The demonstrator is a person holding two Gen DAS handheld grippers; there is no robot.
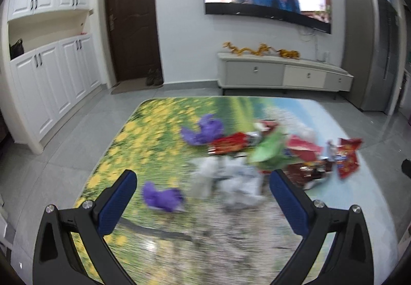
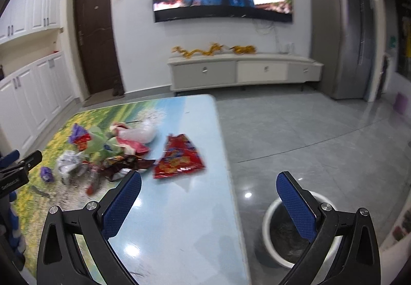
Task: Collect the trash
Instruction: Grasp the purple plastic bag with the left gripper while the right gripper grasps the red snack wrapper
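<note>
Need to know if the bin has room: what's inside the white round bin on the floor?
The white round bin shows a dark liner and no clear trash. The right tongs, jaws open, cover part of the opening, so that side is unseen.

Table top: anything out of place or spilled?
Yes. Crumpled wrappers and bags litter the table: a red snack wrapper lies apart, and purple scraps sit left of the main heap. The bin stands on the floor beside the table.

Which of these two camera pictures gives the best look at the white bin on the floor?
The right wrist view. The white bin stands on the floor beside the table, its rim and dark inside visible, though the open right tool partly covers it. The left wrist view shows none of it, only the trash on the table.
</note>
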